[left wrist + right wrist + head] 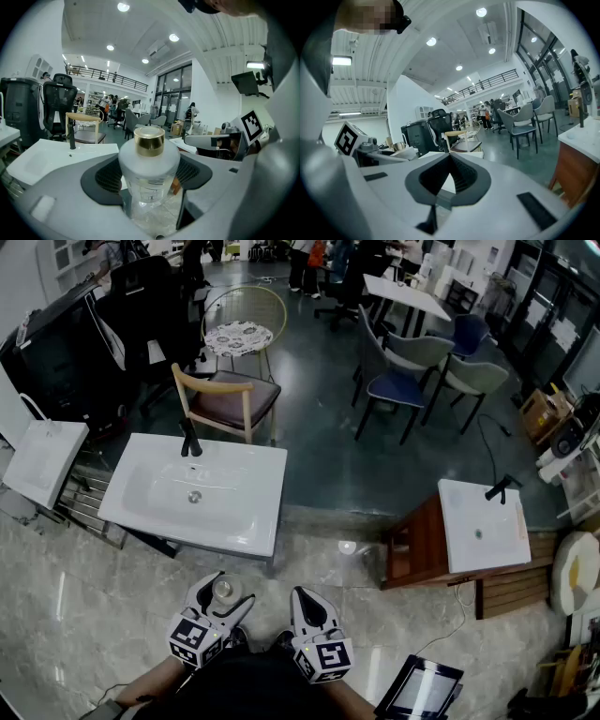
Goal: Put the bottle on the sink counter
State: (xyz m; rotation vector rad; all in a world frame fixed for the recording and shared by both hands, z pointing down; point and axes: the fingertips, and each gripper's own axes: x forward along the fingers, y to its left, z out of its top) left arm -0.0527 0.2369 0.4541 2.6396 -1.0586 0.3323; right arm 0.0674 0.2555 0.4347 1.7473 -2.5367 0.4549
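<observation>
**Carrying the bottle to the sink counter**

I judge this to be the transport step. My left claw (225, 592) is clamped on the bottle (149, 164), with the dark pads pressed against both sides of its frosted body and the gold cap (149, 140) standing upright above them. The bottle hangs over the marble floor (112, 596), short of the white sink counter (248, 526), which lies ahead of it and slightly to the left, not yet under it. My right claw (449, 157) has its jaws brought together on nothing and rides just beside the left one.

Next I would need to carry the bottle forward over a flat part of the counter, clear of the basin and the black faucet (190, 440). Then I would lower it until its base sits flat before letting go.
</observation>
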